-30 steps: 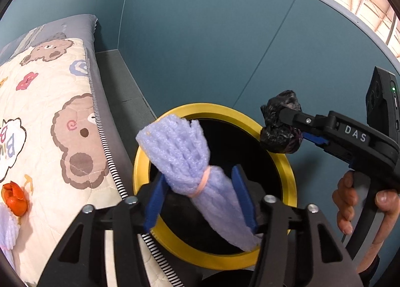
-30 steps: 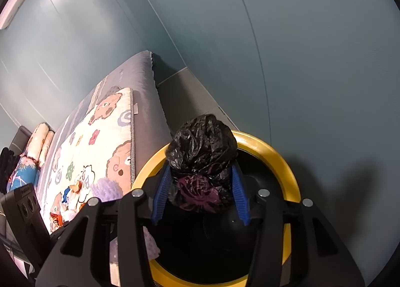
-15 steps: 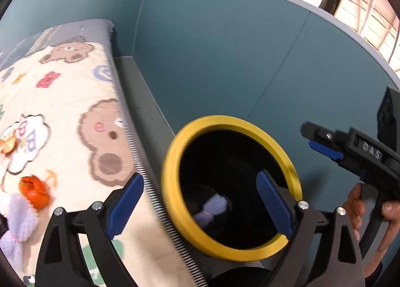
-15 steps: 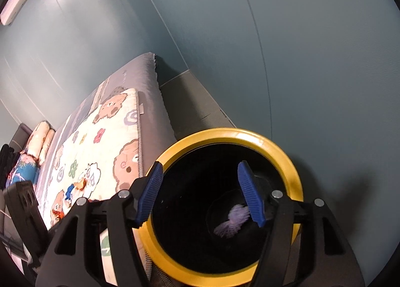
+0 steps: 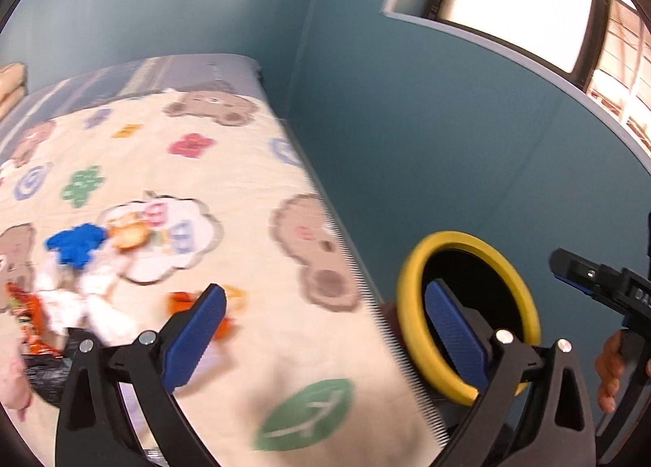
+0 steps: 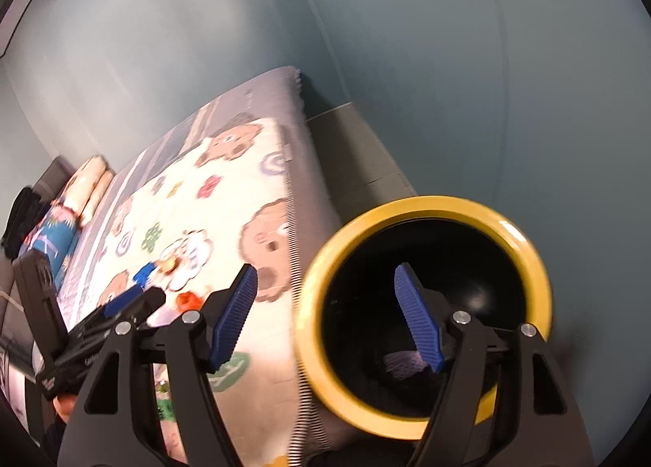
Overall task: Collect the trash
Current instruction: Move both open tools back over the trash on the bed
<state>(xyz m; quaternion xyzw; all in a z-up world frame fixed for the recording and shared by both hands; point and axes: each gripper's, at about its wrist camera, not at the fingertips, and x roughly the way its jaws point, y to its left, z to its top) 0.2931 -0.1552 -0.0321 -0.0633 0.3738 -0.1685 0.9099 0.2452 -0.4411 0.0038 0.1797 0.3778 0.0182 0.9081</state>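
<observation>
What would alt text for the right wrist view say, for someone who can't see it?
Open right tongs with blue pads hang empty over a yellow-rimmed black trash bin that has a bit of purple foam netting at its bottom. Left of the bin lies a bed with a bear-print quilt, scattered trash on it, and the left tongs reaching toward that trash.

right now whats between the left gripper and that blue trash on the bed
In the left wrist view, between the open left gripper and the blue scrap lie an orange piece and white wrappers on the blanket; motion blur hides details.
</observation>
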